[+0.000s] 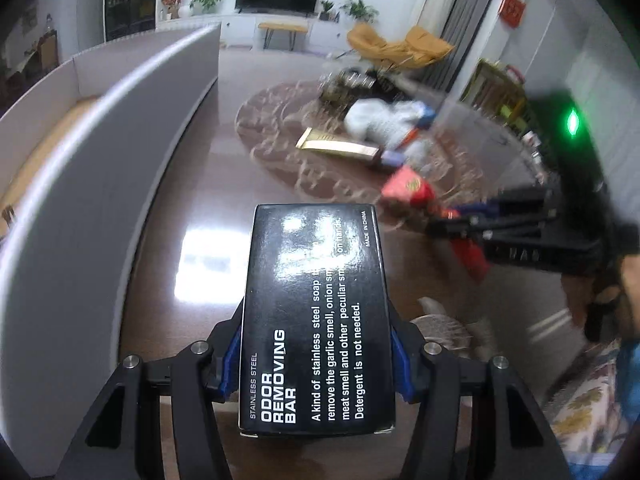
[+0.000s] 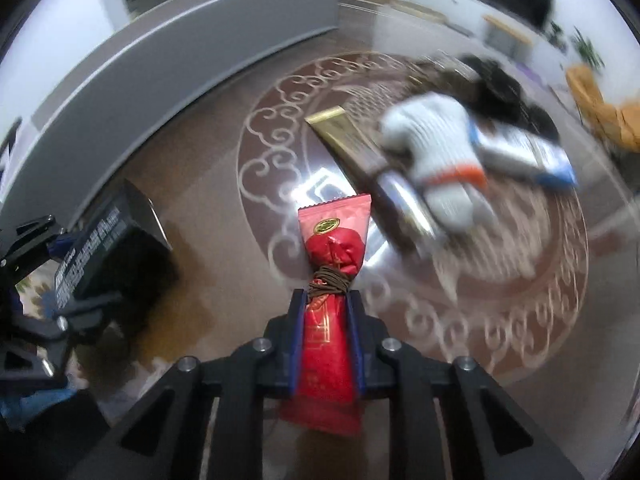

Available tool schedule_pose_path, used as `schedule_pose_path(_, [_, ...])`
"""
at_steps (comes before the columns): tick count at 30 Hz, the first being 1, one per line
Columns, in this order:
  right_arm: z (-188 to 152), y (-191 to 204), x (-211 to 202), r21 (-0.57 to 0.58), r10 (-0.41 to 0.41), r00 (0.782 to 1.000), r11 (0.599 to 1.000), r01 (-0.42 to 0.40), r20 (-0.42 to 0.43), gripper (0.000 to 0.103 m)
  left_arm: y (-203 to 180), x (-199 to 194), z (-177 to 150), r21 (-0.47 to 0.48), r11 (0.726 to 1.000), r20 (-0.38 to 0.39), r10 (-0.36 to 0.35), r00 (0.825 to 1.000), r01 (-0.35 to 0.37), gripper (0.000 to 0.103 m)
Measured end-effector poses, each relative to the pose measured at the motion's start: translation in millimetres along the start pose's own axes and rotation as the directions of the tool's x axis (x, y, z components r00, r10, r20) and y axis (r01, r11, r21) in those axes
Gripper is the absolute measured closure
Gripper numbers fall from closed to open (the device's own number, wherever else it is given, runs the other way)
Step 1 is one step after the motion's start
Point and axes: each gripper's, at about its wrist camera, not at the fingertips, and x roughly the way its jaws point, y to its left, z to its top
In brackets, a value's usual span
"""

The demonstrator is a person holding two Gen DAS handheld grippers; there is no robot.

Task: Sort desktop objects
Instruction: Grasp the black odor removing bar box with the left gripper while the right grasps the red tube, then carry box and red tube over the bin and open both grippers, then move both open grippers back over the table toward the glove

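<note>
My left gripper (image 1: 316,344) is shut on a black box (image 1: 316,316) printed "Odor Removing Bar" and holds it above the brown table; the box also shows in the right wrist view (image 2: 100,256). My right gripper (image 2: 326,304) is shut on a red packet (image 2: 332,280) tied round with brown cord, also seen from the left wrist view (image 1: 412,192). Left on the table are a gold tube (image 2: 344,140), a white glove (image 2: 436,160) and a blue-and-white packet (image 2: 524,152).
A long white box (image 1: 100,152) with low grey walls stands at the left of the table. A round patterned area (image 2: 400,200) holds the pile of objects, with dark items (image 2: 492,80) behind the glove. A living room lies beyond.
</note>
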Motion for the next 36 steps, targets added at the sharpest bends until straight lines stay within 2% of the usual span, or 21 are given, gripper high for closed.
schedule_pose_path(3, [0,-6,-26,0.077,0.038,0.997,0.996,-0.042,0.060,0.083,4,-36,16,0.000,0.998,0.055,-0.055,0.997,0.055,0.046])
schedule_pose_path(6, [32,13,-60,0.080,0.086,0.982,0.992,-0.100,0.166,0.083,23,-79,39,-0.006,0.997,0.124,-0.077,0.989,0.078,0.046])
schedule_pose_path(9, [70,49,-83,0.020,0.152,0.961,0.987,-0.161,0.232,0.083,62,-114,60,-0.043,0.999,0.177,-0.018,0.984,0.026,0.046])
schedule_pose_path(11, [109,90,-85,-0.045,0.217,0.941,0.976,-0.213,0.261,0.083,97,-131,69,-0.075,0.995,0.193,0.079,0.978,-0.065,0.046])
schedule_pose_path(14, [154,147,-74,-0.117,0.287,0.919,0.957,-0.264,0.271,0.083,155,-138,76,-0.143,0.968,0.162,0.229,0.960,-0.207,0.046])
schedule_pose_path(16, [174,185,-57,-0.143,0.327,0.910,0.943,-0.299,0.255,0.083,192,-131,75,-0.177,0.941,0.104,0.309,0.946,-0.288,0.046])
schedule_pose_path(19, [190,221,-21,-0.167,0.345,0.915,0.934,-0.315,0.209,0.081,231,-108,69,-0.170,0.907,-0.015,0.388,0.922,-0.384,0.045])
schedule_pose_path(20, [192,228,-10,-0.162,0.344,0.919,0.935,-0.316,0.193,0.079,240,-100,66,-0.162,0.896,-0.051,0.412,0.910,-0.414,0.044])
schedule_pose_path(21, [195,233,4,-0.148,0.336,0.926,0.938,-0.314,0.170,0.066,246,-93,64,-0.154,0.888,-0.077,0.427,0.901,-0.434,0.044])
schedule_pose_path(22, [196,235,13,-0.128,0.328,0.932,0.942,-0.310,0.155,0.057,249,-87,62,-0.149,0.882,-0.099,0.436,0.894,-0.447,0.040])
schedule_pose_path(23, [197,234,18,-0.110,0.322,0.935,0.945,-0.308,0.148,0.041,253,-83,59,-0.148,0.877,-0.119,0.443,0.889,-0.457,0.036])
schedule_pose_path(24, [196,231,21,-0.092,0.320,0.935,0.946,-0.310,0.149,0.036,254,-81,57,-0.151,0.876,-0.122,0.442,0.889,-0.457,0.027])
schedule_pose_path(25, [194,226,20,-0.073,0.333,0.929,0.943,-0.325,0.163,0.036,254,-80,57,-0.154,0.878,-0.113,0.441,0.890,-0.454,0.022])
schedule_pose_path(28, [182,206,5,-0.068,0.331,0.918,0.944,-0.324,0.218,0.034,244,-81,58,-0.154,0.875,-0.077,0.452,0.889,-0.459,0.020])
schedule_pose_path(30, [170,192,-12,-0.070,0.305,0.913,0.952,-0.297,0.272,0.024,233,-82,60,-0.147,0.882,-0.046,0.446,0.894,-0.447,0.020])
schedule_pose_path(33, [136,154,-32,-0.048,0.209,0.900,0.977,-0.207,0.383,0.011,197,-86,65,-0.100,0.911,0.029,0.405,0.914,-0.400,0.020])
schedule_pose_path(36, [75,102,-42,0.059,0.072,0.888,0.992,-0.111,0.454,0.004,155,-79,80,-0.032,0.929,0.096,0.369,0.924,-0.368,0.020])
